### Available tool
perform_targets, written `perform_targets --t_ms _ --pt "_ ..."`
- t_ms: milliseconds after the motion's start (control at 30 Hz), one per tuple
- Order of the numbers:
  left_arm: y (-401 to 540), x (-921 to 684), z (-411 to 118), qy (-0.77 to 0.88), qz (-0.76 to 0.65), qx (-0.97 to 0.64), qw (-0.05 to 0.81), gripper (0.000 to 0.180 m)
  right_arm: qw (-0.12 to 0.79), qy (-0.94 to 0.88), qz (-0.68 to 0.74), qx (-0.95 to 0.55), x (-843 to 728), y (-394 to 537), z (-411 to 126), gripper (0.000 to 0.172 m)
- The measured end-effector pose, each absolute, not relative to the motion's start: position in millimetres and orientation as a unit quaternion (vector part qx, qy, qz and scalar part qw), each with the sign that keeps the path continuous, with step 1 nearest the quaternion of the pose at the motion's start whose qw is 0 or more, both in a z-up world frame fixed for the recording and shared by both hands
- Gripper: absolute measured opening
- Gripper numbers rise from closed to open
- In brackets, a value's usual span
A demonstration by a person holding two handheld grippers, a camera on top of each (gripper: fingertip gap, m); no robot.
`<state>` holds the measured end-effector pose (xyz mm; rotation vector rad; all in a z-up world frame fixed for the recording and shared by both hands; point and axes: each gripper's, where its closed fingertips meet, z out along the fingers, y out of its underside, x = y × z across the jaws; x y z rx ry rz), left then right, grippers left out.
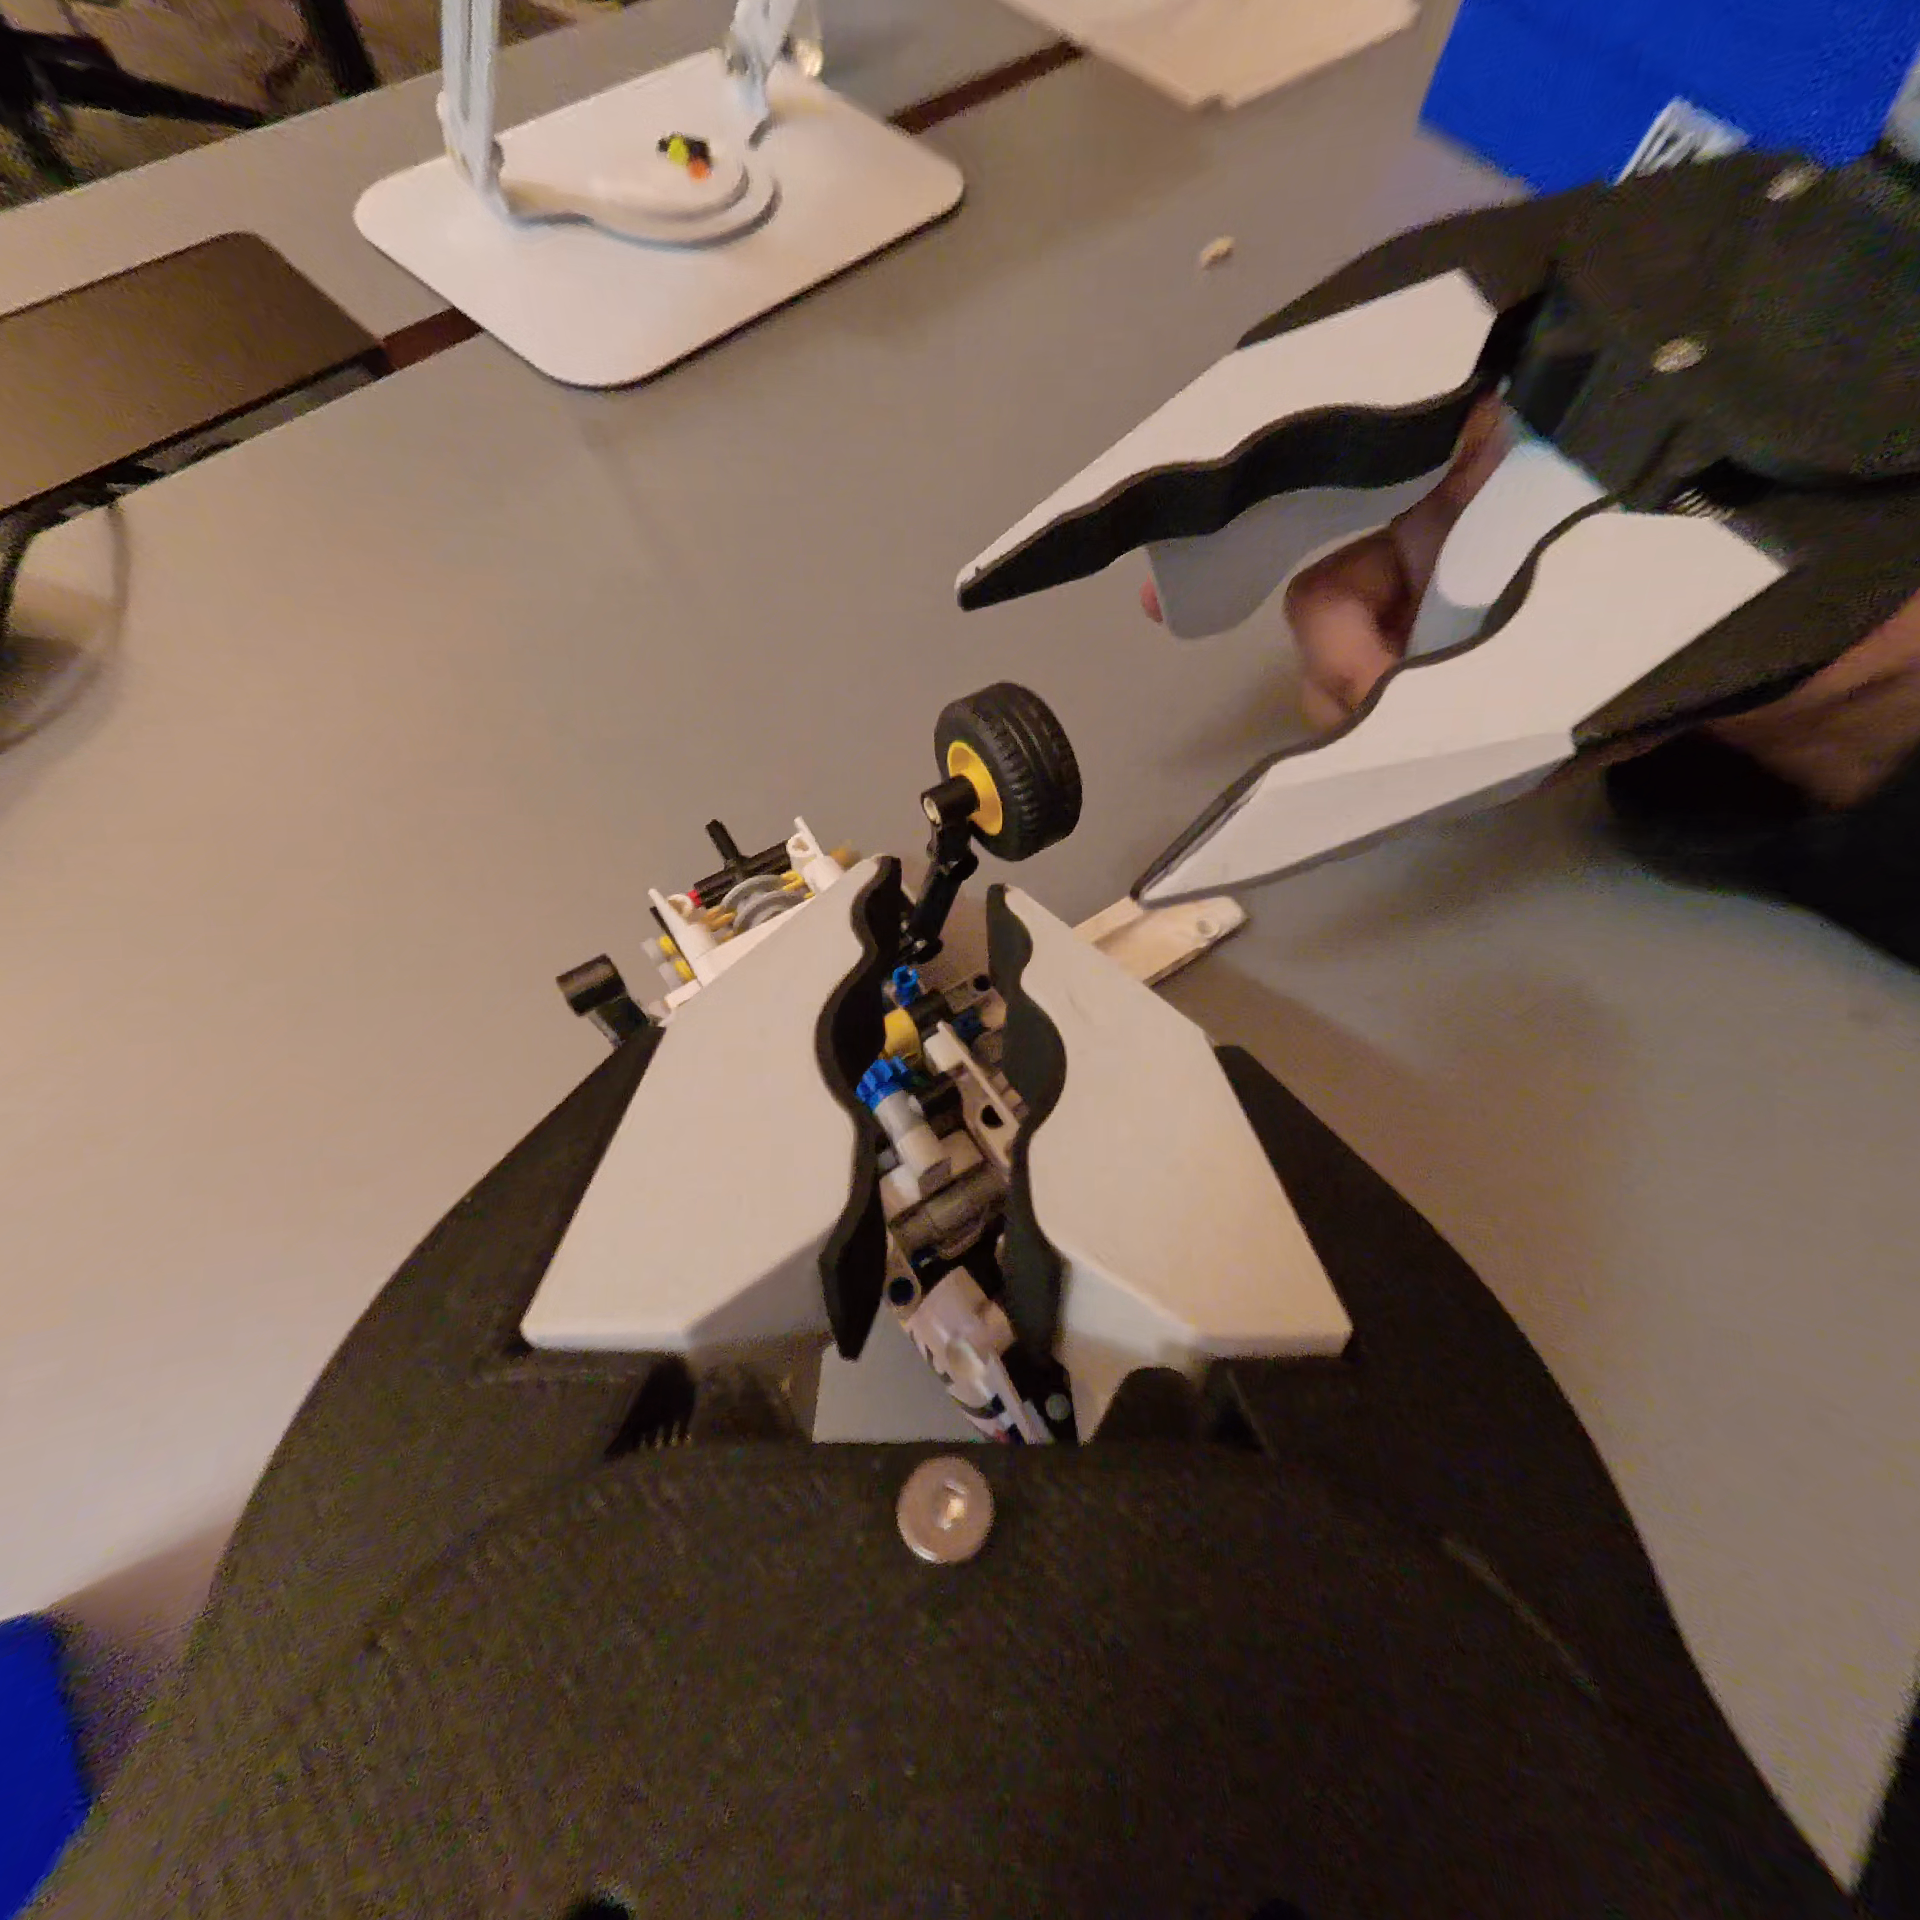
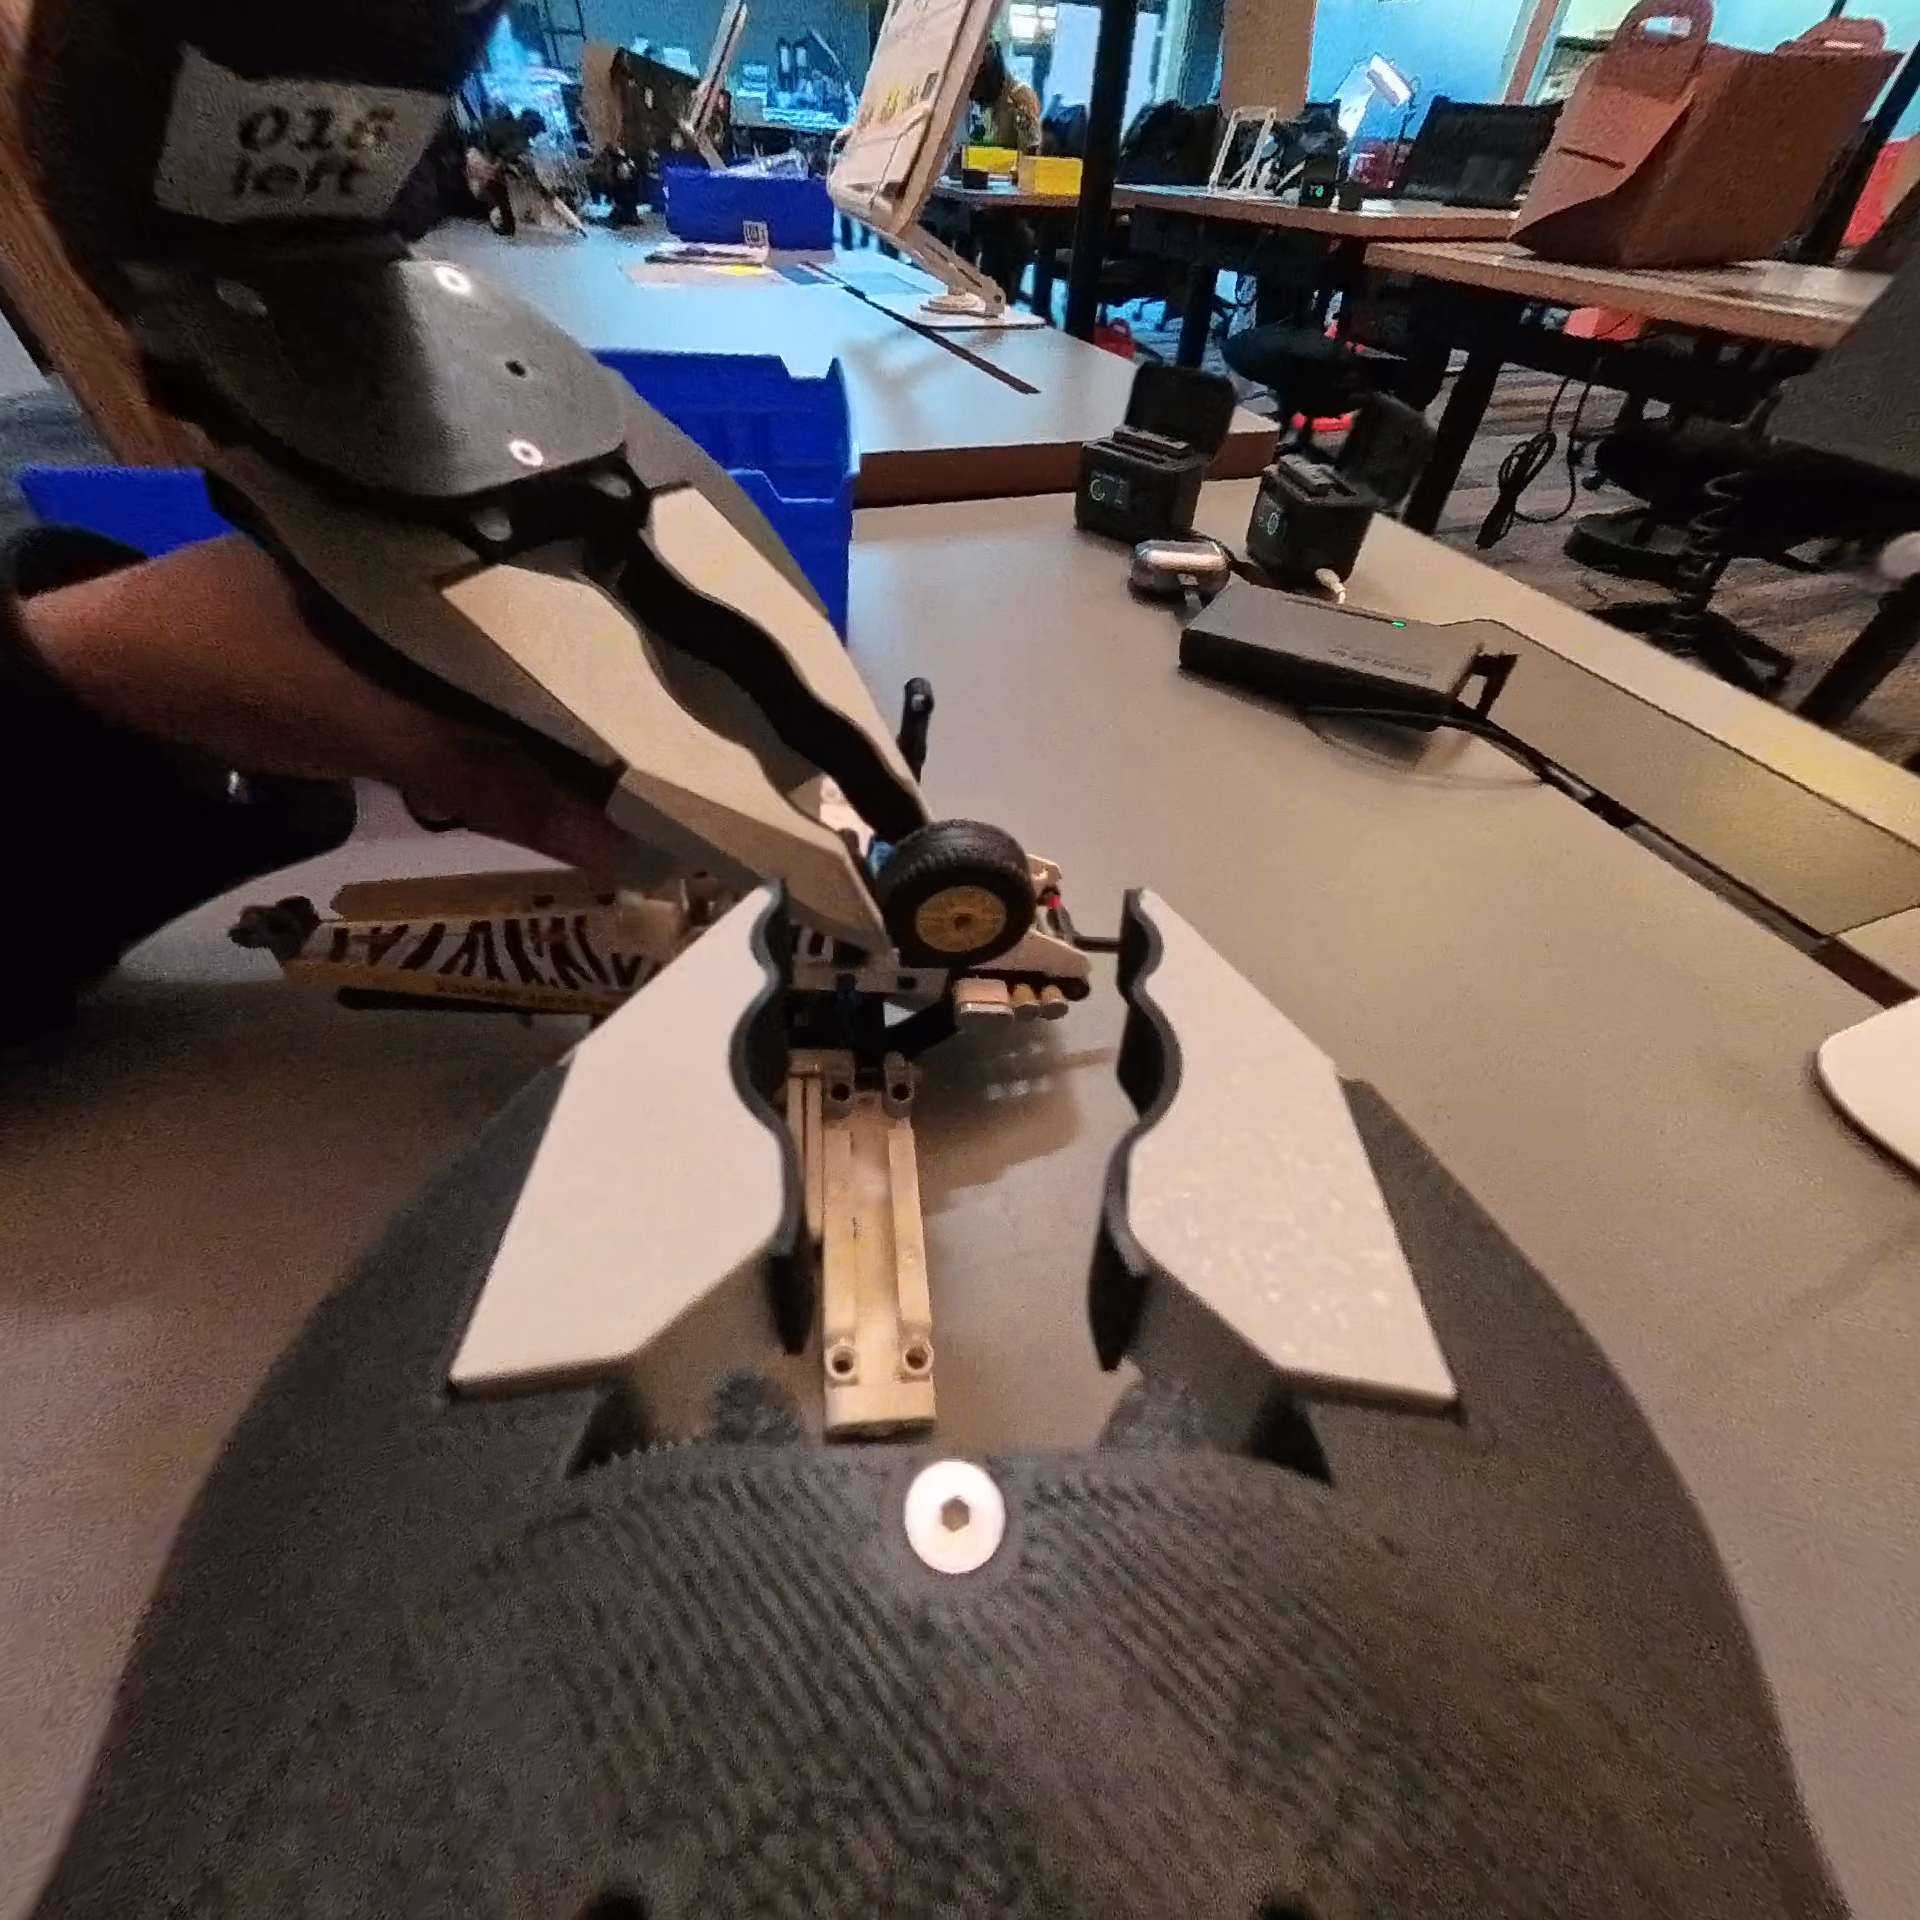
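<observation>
From my left wrist camera, my left hand-held gripper (image 1: pixel 940 904) is clamped on the toy brick car (image 1: pixel 925 1132): the body of the model sits between the two dark pads, which press on its sides. I judge this grip is there to keep the model steady on the grey surface (image 1: pixel 416 727). A black wheel with a yellow hub (image 1: pixel 1006 771) stands up on a thin black arm just beyond the car's front. My right hand-held gripper (image 1: pixel 1049 743) is to the right of the car, its fingers wide apart, the lower tip touching a pale beam (image 1: pixel 1174 930) that sticks out of the car.

From my right wrist camera, the same pale beam (image 2: pixel 873 1226) lies between my right fingers, but the pads do not press it; they stand apart. The wheel (image 2: pixel 961 894) is just ahead, and the left hand-held gripper (image 2: pixel 831 831) comes down on the car (image 2: pixel 468 945) from the left. Behind the car are black chargers (image 2: pixel 1330 644).
</observation>
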<state>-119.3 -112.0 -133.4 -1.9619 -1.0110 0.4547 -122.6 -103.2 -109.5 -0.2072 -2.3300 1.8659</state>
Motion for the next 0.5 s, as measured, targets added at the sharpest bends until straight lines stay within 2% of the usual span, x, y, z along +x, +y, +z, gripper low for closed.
perform_targets --t_ms 100,267,500 --pt "-109.9 -124.3 -141.7 -0.388 0.223 -0.800 0.400 0.013 0.085 -0.782 0.615 -0.052 -118.8 -110.0 -115.2 0.049" --pt "-112.2 -130.6 -140.2 -0.374 0.258 -0.796 0.400 0.010 0.076 -0.773 0.627 -0.058 -121.8 -113.0 -112.6 0.042" --pt "-108.2 -129.3 -140.2 -0.353 0.256 -0.798 0.416 0.009 -0.009 -0.751 0.654 -0.090 -123.3 -112.4 -102.6 0.056"
